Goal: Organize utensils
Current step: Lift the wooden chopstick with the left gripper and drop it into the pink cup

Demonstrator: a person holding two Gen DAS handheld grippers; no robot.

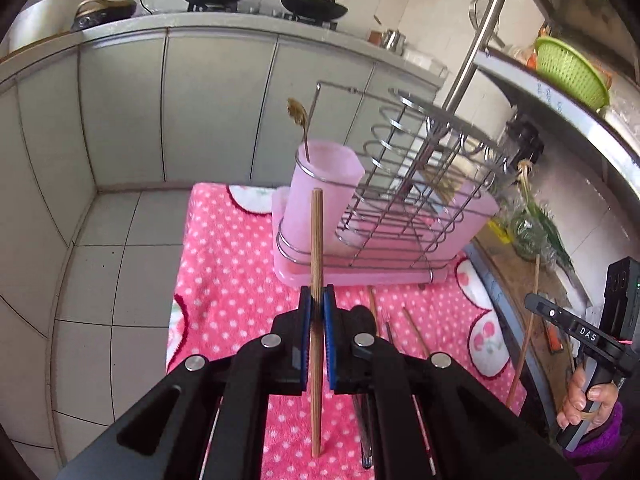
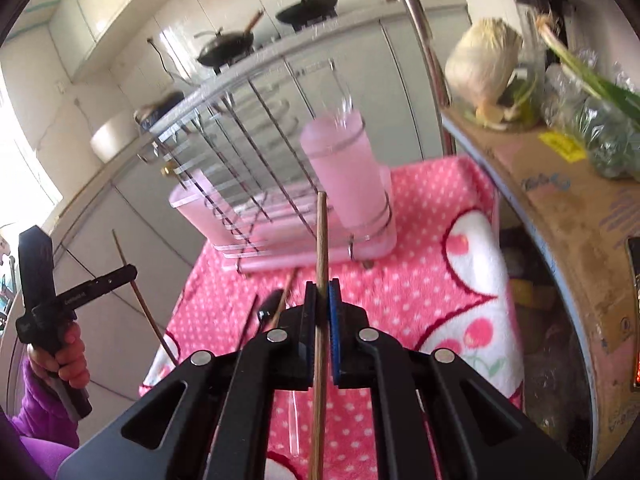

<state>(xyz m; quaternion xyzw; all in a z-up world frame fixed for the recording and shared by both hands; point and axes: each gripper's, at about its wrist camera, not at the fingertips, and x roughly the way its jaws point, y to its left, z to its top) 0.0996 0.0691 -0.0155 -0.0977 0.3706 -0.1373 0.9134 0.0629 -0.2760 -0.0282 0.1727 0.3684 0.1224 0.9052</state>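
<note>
I have a wooden chopstick in each hand. My left hand-held gripper [image 1: 318,300] is clamped narrow on one chopstick [image 1: 316,240], which stands nearly upright between the blue pads, its top in front of the pink cup [image 1: 320,196] and its lower end down near the pink dotted towel [image 1: 224,264]. My right hand-held gripper [image 2: 321,296] is pinched tight on the other chopstick [image 2: 322,236] in the same way, gripped partway along with a long stretch above and below the pads.

Both sticks are light, stiff and thin. I judge the risk is not weight but pivoting: smooth round wood held at one narrow point can swing or slide if its tip catches on a wire. The grip sits about mid-length on both, which balances them well; a hold nearer the top would leave more of the lower end free to drop in.

The wire rack [image 1: 416,184] with its pink tray stands on the towel just ahead, the cup at one end with a spoon [image 1: 298,114] already in it. More utensils [image 1: 416,334] lie on the towel near the rack. The cup mouth is the likely slot, and lining each stick up vertically above it looks like the next need.
</note>
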